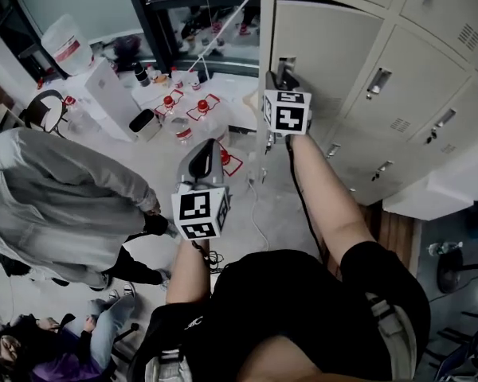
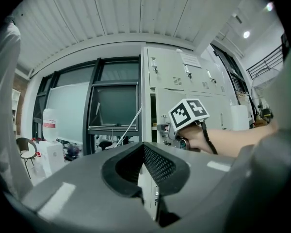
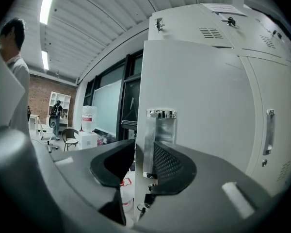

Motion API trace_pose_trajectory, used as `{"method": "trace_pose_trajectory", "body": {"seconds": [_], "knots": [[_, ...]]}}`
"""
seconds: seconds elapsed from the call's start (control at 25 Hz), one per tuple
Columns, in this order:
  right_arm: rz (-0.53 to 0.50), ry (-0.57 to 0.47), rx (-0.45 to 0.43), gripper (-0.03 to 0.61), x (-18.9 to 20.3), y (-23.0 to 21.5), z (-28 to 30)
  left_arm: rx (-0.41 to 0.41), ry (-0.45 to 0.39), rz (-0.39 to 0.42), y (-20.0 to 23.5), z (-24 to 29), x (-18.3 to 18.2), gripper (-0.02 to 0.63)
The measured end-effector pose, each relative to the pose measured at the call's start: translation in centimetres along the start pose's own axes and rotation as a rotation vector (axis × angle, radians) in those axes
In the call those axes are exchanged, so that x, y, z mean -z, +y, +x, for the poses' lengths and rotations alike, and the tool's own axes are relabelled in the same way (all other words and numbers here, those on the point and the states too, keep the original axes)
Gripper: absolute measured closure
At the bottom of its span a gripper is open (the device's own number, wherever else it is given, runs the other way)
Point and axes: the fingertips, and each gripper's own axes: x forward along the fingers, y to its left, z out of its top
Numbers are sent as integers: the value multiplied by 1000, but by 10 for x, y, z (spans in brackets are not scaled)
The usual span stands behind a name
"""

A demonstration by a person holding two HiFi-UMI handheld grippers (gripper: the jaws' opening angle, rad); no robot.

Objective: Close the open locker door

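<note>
Our right tongs (image 1: 284,74) clamp the pale grey metal locker door (image 1: 327,54) by its upright free edge. Our left tongs (image 1: 207,151), pressed together and empty, hang farther from it.

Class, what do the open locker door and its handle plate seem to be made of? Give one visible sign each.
The locker door: likely painted sheet metal; thin edge, flat matt off-white face. The handle plate: probably chromed or polished metal; bright, mirror-like reflections.

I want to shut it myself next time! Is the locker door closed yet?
Not yet. Nothing looks done: the door stands open. In hand: the right gripper's jaws hold its edge by the handle. The left gripper hangs back, empty. Left to do: swing the door shut.
</note>
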Motion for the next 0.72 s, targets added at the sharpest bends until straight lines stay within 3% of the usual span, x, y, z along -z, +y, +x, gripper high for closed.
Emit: {"method": "trace_pose_trajectory", "body": {"seconds": [0.72], "knots": [[-29,-8,7,445,-8,-17,63,-82,-1,20,22,-13,-6,614]]}}
